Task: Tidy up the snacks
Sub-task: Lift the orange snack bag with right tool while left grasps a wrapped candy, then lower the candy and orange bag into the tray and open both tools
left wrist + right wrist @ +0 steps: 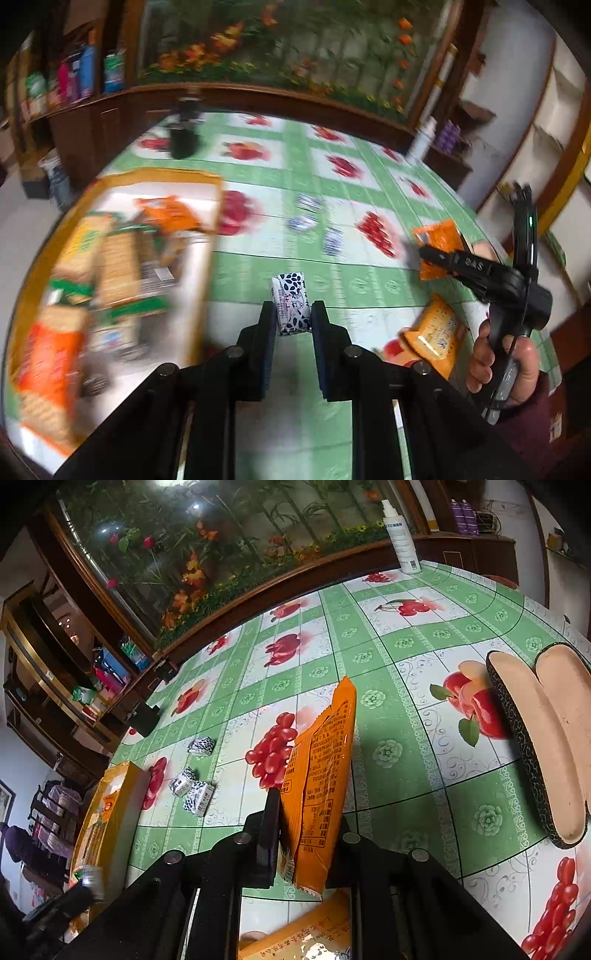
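Fingers of the left gripper (293, 314) clench a small candy (291, 308) above the table (258, 266); the right gripper (306, 812) grips an orange packet (321, 775). Next, I judge, both go into the yellow box (159, 173).

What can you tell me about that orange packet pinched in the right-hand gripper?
The orange packet is a flat, glossy, plastic-looking snack wrapper with a crimped, sealed end. Its printed back, covered in small black text and a framed table, faces the camera. It stands nearly upright on edge, clamped low down between the fingers of the right gripper and held above the fruit-patterned tablecloth. From the left wrist view it sticks out past the gripper tips. Only the gripper seems to touch it.
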The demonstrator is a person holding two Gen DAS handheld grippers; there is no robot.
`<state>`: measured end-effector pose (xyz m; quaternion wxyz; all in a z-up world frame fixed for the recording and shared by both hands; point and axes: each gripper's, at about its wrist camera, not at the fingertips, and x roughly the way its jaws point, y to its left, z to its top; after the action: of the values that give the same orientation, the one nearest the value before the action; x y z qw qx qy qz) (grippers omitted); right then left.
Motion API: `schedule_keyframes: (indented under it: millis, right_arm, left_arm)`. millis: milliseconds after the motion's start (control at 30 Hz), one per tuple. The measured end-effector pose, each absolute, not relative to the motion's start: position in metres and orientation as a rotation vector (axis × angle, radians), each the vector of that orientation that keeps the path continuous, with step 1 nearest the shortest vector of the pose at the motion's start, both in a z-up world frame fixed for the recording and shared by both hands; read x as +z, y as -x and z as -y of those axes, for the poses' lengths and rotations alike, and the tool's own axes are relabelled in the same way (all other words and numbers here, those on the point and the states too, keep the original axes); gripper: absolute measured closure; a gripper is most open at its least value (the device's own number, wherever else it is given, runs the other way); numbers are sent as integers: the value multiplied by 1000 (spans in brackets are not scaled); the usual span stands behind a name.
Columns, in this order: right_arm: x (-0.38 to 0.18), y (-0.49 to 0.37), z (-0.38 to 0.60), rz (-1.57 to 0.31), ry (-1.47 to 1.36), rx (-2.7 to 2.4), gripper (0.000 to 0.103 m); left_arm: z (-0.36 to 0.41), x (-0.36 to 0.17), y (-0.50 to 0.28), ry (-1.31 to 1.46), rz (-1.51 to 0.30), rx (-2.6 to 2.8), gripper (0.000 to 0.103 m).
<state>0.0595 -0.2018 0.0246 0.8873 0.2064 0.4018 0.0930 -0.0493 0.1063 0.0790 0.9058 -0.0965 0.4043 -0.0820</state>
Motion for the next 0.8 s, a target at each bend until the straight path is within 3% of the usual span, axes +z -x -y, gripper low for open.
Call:
schedule_keyframes:
  millis: [267,567,600,733,800]
  right_arm:
    - [25,-55,183,-842,-386,230,87]
    - [55,-34,125,-862,-350,379,86]
    - [58,-32,115,-866,-341,401,86]
    - [65,-27,72,-900,-310,489,86]
    - [66,-24,51,-919,-293,532,86]
  left_arm:
    - [-179,75,81,245,-831,16,84]
    - [-203,55,81,244,-891,78,83]
    - [-204,55,83,247,-892,64,77]
    - [-202,65,94,250,-847,28,33]
    - [-202,71,100,238,-827,22,31]
